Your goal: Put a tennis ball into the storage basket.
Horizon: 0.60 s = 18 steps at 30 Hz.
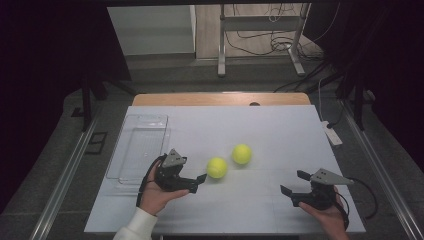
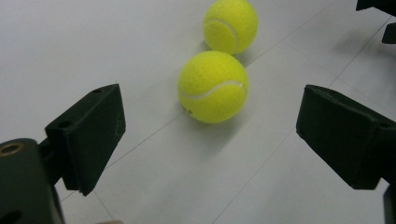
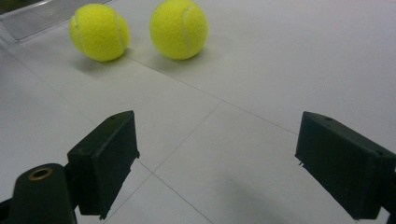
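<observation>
Two yellow tennis balls lie close together mid-table: one [image 1: 217,168] nearer me and one [image 1: 242,154] just behind and right of it. My left gripper [image 1: 198,183] is open, its jaws pointing at the nearer ball from a short way left of it. In the left gripper view that ball [image 2: 212,86] sits just ahead of the spread jaws of the left gripper [image 2: 211,140], with the second ball [image 2: 230,25] beyond. My right gripper [image 1: 292,182] is open at the front right, away from the balls. The right gripper [image 3: 217,154] view has both balls [image 3: 99,31] [image 3: 179,29] far ahead.
A clear plastic tray [image 1: 142,145] lies on the left part of the white table [image 1: 280,130], behind the left hand; its corner [image 3: 37,14] is seen past the balls. A white object [image 1: 332,134] rests at the table's right edge. A wooden strip runs along the far edge.
</observation>
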Tool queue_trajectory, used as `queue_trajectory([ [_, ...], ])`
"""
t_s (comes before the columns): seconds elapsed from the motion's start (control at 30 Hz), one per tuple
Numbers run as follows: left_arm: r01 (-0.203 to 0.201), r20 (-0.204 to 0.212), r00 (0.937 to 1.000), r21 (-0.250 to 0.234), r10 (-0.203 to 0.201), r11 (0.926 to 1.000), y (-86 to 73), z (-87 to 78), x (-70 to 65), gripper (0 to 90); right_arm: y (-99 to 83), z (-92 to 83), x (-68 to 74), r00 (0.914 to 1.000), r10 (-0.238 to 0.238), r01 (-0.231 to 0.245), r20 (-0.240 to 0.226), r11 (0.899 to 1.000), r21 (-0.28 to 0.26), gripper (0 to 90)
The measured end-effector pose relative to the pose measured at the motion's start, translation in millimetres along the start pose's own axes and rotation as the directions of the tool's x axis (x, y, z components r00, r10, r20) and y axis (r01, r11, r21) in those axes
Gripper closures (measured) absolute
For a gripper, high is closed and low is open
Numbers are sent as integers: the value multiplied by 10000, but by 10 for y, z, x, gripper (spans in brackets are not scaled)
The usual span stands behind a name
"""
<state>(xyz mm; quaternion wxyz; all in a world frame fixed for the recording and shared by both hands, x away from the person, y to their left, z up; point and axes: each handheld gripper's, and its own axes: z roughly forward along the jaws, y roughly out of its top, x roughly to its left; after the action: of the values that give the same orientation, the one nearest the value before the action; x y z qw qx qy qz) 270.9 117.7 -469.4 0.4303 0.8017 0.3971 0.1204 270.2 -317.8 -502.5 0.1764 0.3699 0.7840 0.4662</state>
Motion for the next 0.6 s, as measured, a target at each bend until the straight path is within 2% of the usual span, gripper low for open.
queue_trajectory([
  [0.6, -410, 70, 9991, 419, 407, 9983, 153, 147, -51, 93, -7, 7, -2, 10000, -49, 48, 28, 10000, 46, 129],
])
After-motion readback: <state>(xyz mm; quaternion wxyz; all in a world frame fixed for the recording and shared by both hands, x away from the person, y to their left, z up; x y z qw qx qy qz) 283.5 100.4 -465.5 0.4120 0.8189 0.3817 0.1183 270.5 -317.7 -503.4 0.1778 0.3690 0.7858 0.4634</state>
